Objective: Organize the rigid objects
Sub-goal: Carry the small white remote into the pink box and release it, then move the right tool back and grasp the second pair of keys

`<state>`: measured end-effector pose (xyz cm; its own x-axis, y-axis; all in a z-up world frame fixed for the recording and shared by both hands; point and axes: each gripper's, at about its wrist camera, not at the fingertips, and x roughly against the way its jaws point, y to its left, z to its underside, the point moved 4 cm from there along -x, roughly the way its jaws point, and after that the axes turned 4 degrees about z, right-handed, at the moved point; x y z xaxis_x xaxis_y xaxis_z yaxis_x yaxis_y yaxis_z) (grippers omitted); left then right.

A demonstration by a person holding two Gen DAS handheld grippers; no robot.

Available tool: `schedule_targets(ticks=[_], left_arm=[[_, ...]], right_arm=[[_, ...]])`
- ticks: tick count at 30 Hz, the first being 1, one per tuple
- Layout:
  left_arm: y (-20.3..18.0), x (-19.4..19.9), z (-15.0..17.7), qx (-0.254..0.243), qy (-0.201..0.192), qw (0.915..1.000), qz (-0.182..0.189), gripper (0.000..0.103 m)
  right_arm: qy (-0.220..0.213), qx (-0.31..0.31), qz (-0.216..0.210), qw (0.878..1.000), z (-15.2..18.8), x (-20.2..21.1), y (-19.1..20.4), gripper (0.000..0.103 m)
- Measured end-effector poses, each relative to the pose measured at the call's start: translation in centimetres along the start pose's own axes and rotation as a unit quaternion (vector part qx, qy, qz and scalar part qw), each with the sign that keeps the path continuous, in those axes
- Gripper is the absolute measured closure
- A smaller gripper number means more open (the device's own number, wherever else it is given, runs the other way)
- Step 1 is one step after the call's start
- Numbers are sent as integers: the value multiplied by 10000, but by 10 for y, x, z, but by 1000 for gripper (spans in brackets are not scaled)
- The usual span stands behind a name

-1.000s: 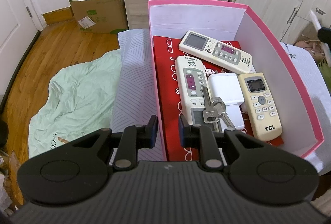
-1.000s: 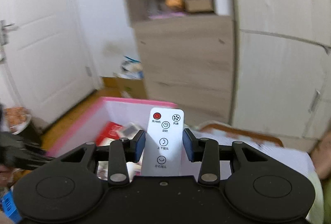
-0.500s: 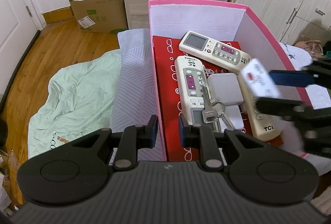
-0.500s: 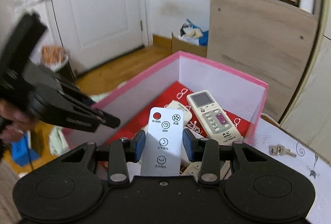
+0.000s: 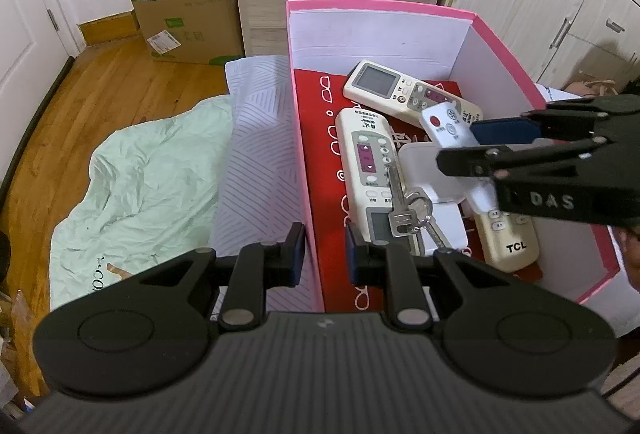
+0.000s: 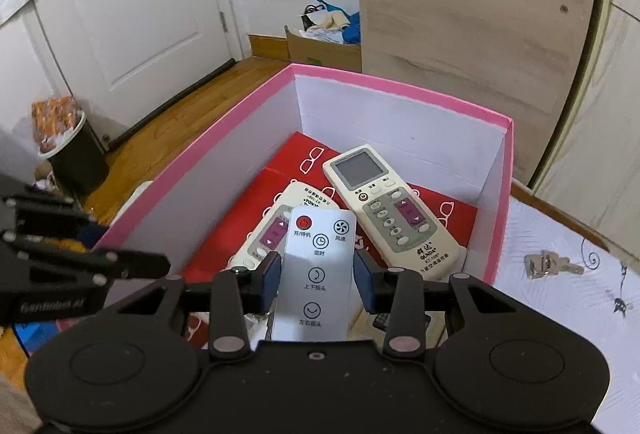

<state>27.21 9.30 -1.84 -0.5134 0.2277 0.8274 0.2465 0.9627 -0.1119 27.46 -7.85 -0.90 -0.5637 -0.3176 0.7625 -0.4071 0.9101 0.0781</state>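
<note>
Holding the pink box point(image 5: 308, 137) by its near left wall with the left tool point(image 5: 323, 249), we're keeping those jaws narrow, one pad outside and one inside the wall; whether they're actually pinching it, we can't tell from here. Left of the box a pale green sheet point(image 5: 132, 185) is lying crumpled, with a striped cloth point(image 5: 260, 153) beside it.

Inside the box we're looking at a long white remote point(image 5: 366, 169) with a bunch of keys point(image 5: 412, 213) resting across its lower end, a white block point(image 5: 432, 173) next to that, another remote point(image 5: 404, 93) lying slanted toward the back wall, and a TCL remote point(image 5: 508, 238) at the right.

Further right, we're gripping a slim silver remote point(image 6: 316, 274) in the right tool point(image 6: 316, 280), pads pressing on both its long edges, and it's hanging above the box's contents. Out past the box's right wall, a second set of keys point(image 6: 548, 265) is lying on the patterned bedcover point(image 6: 568, 234).
</note>
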Motion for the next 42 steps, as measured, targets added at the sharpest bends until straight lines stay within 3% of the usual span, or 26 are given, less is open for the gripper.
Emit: schedule_targets(ticks=[4,7,15,26,37,42], left_arm=[[0,0,0,2,-3,10000,2,85],[0,-1,0,6,-5,10000,3,85],[1,-1,0,1,-8,10000,-2,85],[0,-1,0,-23,-7,10000,-42,85],[1,0,0,52,3,10000,-14,85],[2,1,0,31,-13,10000,-3,85]], right_arm=[[44,-166,199,9997,-2,-9,-6,57],[-83,-274,103,9995,-5,-6,-12,55],[-549,-723,83,9958,-11,36,-46,53],[-842,-1300,103,9879,7,79,-105,53],[-745,-1772,288,9809,34,47,-158,53],[-569,-2449,637,9658,50,6,-189,53]])
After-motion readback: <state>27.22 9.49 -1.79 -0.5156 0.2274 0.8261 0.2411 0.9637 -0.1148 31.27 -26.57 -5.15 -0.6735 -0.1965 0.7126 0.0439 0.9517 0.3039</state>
